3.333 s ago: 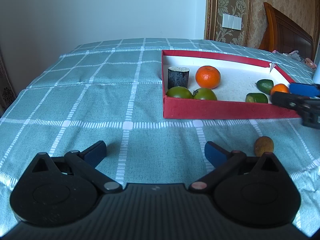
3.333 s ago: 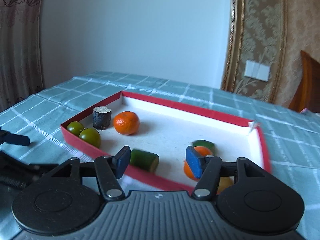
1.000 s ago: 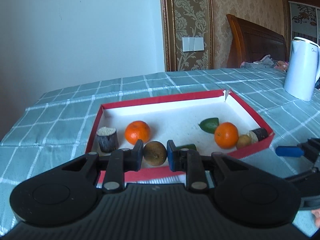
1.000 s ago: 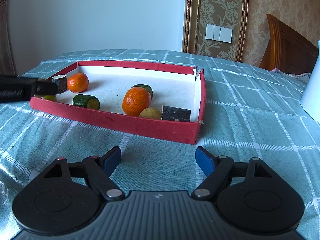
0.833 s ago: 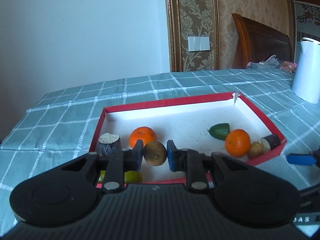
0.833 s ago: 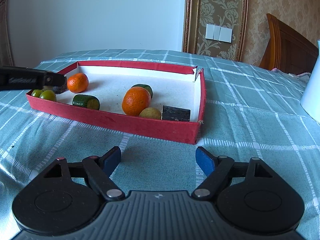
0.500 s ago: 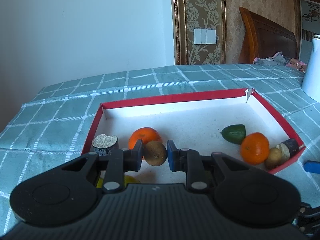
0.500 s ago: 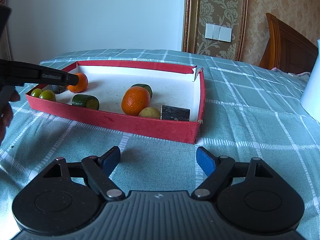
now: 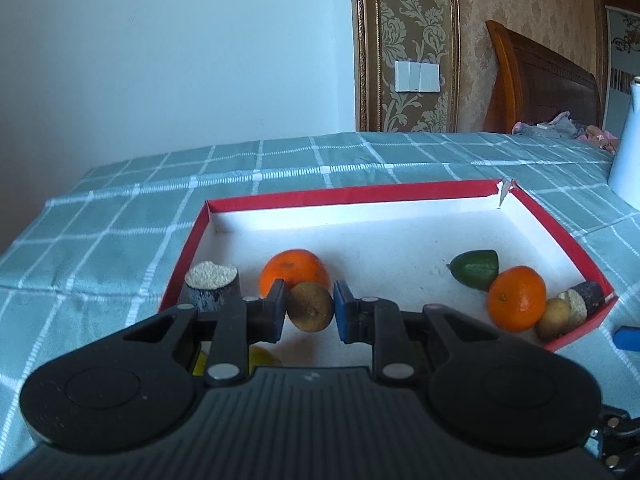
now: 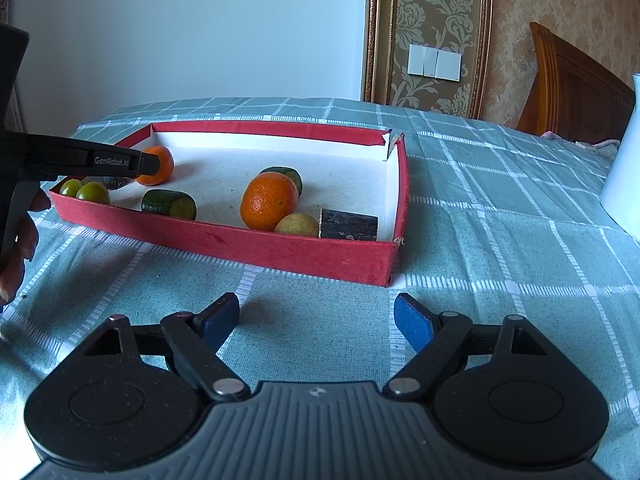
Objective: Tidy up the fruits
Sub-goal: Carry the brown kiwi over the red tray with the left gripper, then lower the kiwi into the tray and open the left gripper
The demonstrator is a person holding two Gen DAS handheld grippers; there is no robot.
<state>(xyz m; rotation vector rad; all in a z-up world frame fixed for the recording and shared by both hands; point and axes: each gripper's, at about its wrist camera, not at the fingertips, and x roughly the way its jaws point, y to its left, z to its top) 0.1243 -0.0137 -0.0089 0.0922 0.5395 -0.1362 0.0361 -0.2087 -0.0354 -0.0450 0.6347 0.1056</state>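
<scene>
Over red tray [image 9: 188, 248]: kiwi [image 9: 310, 306] (L claw [image 9: 309, 311])

Right tool [image 10: 316, 320]: jaws opening, nothing between, over checked tablecloth [image 10: 500, 264].
Red tray [image 10: 224, 242]: just ahead; oranges, green fruit, dark blocks inside.
Left tool [image 10: 150, 163]: far left, reaching into tray.

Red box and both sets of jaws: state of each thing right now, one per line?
Left gripper: shut on the kiwi.
Kiwi: held over the box floor.
Right gripper: jaws opening, nothing between them, over the cloth.
Red box: open-topped, holding fruit and cut pieces.
</scene>
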